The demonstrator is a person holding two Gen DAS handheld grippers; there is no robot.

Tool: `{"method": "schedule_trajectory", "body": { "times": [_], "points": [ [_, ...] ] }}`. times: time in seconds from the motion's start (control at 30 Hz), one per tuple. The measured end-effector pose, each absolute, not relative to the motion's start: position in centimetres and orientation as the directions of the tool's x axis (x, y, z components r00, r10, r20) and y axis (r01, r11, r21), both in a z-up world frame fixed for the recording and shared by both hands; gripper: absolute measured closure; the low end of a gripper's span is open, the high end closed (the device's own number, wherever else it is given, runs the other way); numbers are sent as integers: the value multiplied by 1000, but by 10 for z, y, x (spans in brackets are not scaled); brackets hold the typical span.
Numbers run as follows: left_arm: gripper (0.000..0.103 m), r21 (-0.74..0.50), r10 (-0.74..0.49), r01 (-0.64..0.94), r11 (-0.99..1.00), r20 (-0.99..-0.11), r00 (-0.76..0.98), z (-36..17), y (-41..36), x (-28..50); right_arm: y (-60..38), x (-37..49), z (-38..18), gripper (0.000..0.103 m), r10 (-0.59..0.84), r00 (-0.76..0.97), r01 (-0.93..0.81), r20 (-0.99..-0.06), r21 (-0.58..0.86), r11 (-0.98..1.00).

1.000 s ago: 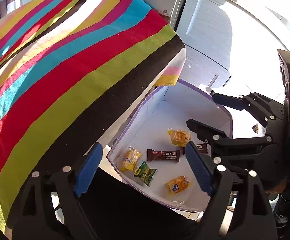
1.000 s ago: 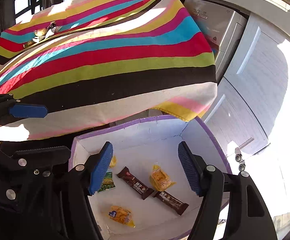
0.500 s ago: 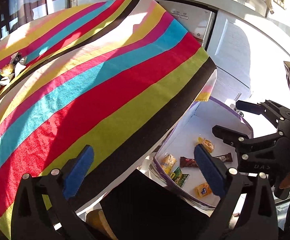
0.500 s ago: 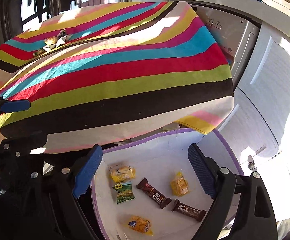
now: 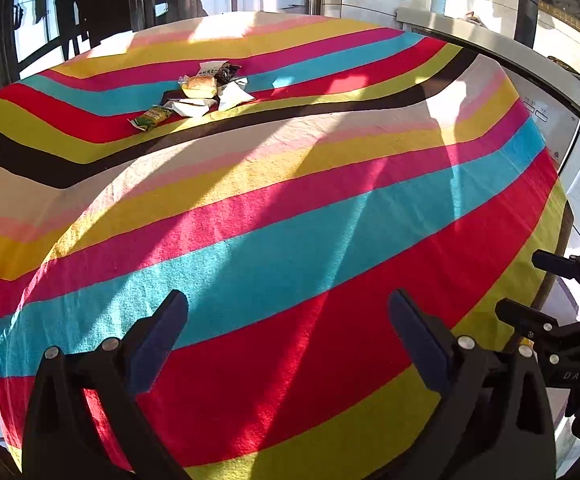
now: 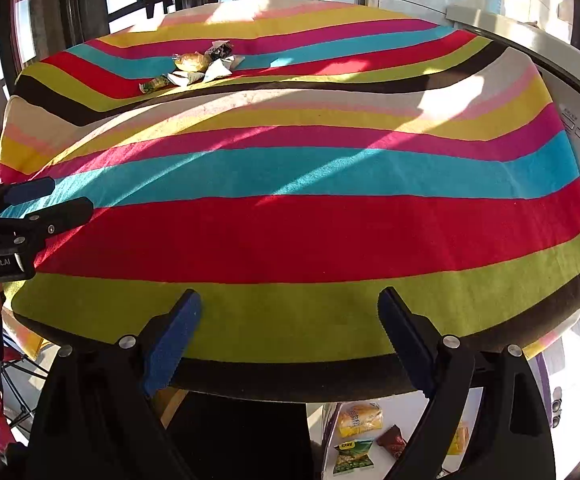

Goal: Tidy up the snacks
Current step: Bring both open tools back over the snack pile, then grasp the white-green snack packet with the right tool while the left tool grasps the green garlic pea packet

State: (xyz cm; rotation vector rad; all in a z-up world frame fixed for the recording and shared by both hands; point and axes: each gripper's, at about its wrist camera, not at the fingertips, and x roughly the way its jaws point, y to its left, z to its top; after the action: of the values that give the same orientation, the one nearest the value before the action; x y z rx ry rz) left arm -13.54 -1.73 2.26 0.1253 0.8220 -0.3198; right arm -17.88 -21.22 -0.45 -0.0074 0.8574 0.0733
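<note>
A round desk [image 5: 290, 240] draped in a cloth of bold stripes, red, teal, yellow, pink, lime and dark brown, fills both wrist views in strong sunlight. Far across the desk, near its back edge, sits a small heap of snacks [image 5: 200, 96]: a yellowish bun-like packet [image 5: 198, 86], a green packet [image 5: 152, 116] lying at the heap's near left, some white wrappers and a dark wrapper, all touching or overlapping one another. Below the desk's near right edge, in the right wrist view, part of a white box [image 6: 393, 416] with a purple rim stands on the floor, and several packets already lie inside it: a yellow one [image 6: 359, 418], a green one [image 6: 351, 456], a dark brown bar [image 6: 391, 440] and another yellow one partly hidden behind a jaw. The left gripper [image 5: 286, 340] hovers over the near part of the cloth with its blue-padded jaws spread wide and nothing between them. The right gripper [image 6: 290, 336] hovers at the desk's near edge, its jaws likewise spread and empty. The sorting looks partly done: some snacks are boxed, while the heap on the desk remains to be picked up and carried over, well apart from both grippers.
</note>
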Motion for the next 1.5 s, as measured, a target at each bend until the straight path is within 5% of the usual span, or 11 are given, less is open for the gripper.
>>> {"method": "schedule_trajectory", "body": {
  "times": [0.47,0.73,1.33,1.4,1.43,1.5],
  "points": [
    [3,-75,-89,49,996,-757,647,27,71,-22,-170,-7,8,17,181,605,-134,-776,125,983],
    [3,-4,-18,24,1000,-798,602,18,75,26,-163,87,7,17,203,603,-84,-772,191,978],
    [3,54,-4,76,996,-791,612,21,67,175,-105,228,-2,17,168,583,-172,-795,80,982],
    [3,68,-5,95,993,-791,612,19,62,194,-108,228,0,41,181,592,-179,-785,91,980],
    [3,77,-2,103,992,-793,609,18,60,203,-111,226,2,64,196,604,-180,-772,108,978],
    [3,90,5,114,989,-805,594,12,58,219,-119,222,2,64,224,603,-178,-766,144,973]
  ]
}}
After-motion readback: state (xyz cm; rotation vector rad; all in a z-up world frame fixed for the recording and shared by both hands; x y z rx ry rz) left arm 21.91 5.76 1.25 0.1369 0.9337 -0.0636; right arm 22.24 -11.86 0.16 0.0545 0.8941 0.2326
